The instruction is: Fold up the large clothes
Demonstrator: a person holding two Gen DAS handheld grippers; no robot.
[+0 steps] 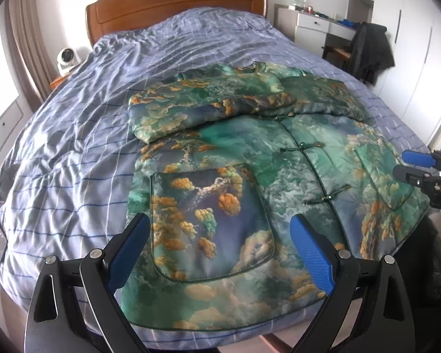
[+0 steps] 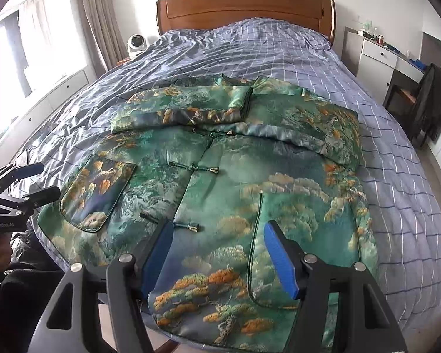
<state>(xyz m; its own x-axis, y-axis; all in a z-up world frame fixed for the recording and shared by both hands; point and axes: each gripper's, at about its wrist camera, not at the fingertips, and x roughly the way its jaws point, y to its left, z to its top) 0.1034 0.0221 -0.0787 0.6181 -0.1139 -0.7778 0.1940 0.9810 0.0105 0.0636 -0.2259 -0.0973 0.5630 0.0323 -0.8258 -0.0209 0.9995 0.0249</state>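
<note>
My two grippers hover above the foot of a bed [image 1: 73, 135], where a green padded jacket [image 1: 250, 153] printed with clouds and orange trees lies front-up on a blue checked duvet [image 2: 279, 56]. Both of the jacket's sleeves are folded in across its chest, the left sleeve [image 1: 191, 108] lying over the collar area and the right sleeve [image 2: 317, 126] angled across the other shoulder. My left gripper [image 1: 220, 253] is spread wide, holding nothing, its blue pads framing the patch pocket [image 1: 208, 223] near the hem. My right gripper [image 2: 220, 256] is likewise spread wide and empty, poised over the hem beside the lowest knot button [image 2: 188, 226] of the front closure. Each gripper appears at the edge of the other's view, clear of the cloth. A wooden headboard [image 2: 244, 8] closes the far end of the bed; a small white fan [image 2: 136, 44] stands by the curtains, and a dark coat [image 2: 432, 100] hangs on a chair beside a white desk [image 2: 379, 56].
</note>
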